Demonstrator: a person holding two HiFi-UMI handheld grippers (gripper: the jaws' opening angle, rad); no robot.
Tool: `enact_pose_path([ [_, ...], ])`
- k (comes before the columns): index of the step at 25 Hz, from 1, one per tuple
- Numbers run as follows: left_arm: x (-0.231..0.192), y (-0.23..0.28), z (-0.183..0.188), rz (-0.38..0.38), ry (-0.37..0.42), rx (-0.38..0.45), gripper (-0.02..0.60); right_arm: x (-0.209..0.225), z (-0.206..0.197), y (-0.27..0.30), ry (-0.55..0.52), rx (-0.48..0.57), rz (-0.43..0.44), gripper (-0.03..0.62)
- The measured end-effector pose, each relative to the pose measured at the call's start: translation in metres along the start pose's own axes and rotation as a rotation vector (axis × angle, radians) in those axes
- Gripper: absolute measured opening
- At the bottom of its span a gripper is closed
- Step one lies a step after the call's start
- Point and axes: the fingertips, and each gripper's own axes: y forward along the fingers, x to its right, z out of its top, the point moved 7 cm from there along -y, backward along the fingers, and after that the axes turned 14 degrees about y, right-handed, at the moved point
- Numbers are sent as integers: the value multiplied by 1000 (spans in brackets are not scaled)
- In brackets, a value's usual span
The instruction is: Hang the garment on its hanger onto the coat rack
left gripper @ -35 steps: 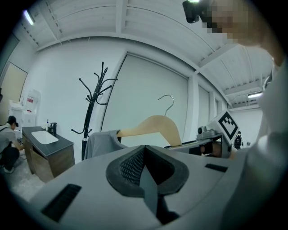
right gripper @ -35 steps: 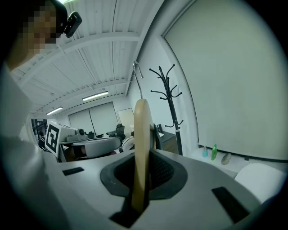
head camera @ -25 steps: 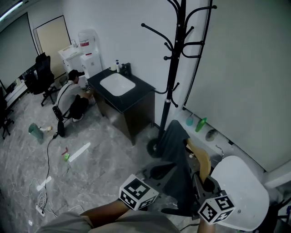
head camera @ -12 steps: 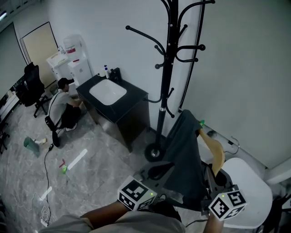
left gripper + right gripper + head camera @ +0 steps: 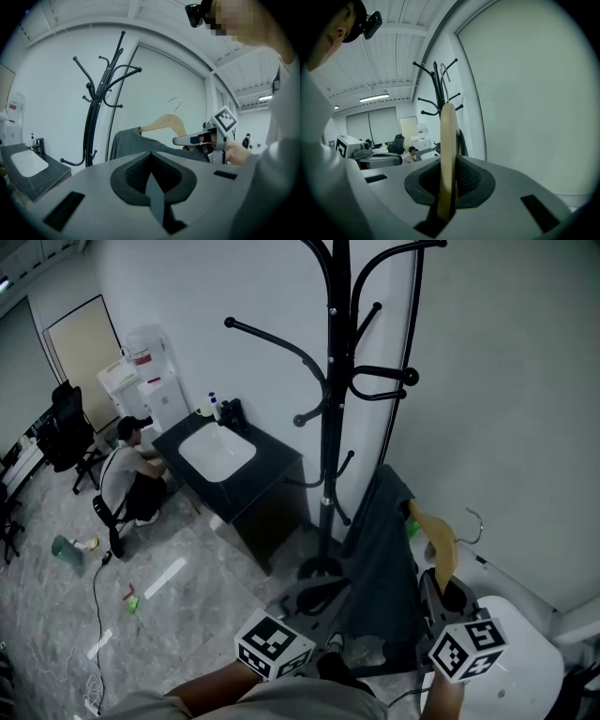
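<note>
A tall black coat rack [image 5: 328,381] stands by the white wall, its curved arms spreading at the top. My right gripper [image 5: 448,601] is shut on one end of a wooden hanger [image 5: 437,542] that carries a dark grey garment [image 5: 380,559]. The hanger's metal hook [image 5: 473,521] points toward the wall, right of the rack's pole and below its upper arms. In the right gripper view the hanger [image 5: 447,140] stands edge-on between the jaws of my right gripper [image 5: 449,173], with the rack [image 5: 436,89] behind. My left gripper [image 5: 314,598] sits low beside the garment, shut and empty [image 5: 151,168].
A black cabinet with a white sink [image 5: 230,460] stands left of the rack's base [image 5: 319,568]. A person [image 5: 131,479] crouches beside the cabinet, near a water dispenser [image 5: 150,371] and office chairs [image 5: 70,413]. A white round surface [image 5: 525,667] lies at lower right. Cables trail on the floor.
The hanger with the garment has risen and come closer to the rack. The head view has tilted up, showing more of the rack's upper arms. The left gripper has stayed low.
</note>
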Motion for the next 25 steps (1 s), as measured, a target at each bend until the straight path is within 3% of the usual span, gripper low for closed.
enact_pose_path([
  [8,-43,67,19,104,3,5,6,45,58,85,-60,-42,58,46],
  [16,-74,96,20,179,-1,-30,6,63,88,165,-122,-53,61,46],
  [25,-109,101,17,179,-5,-22,6,53,99,225,-142,-57,14,46],
])
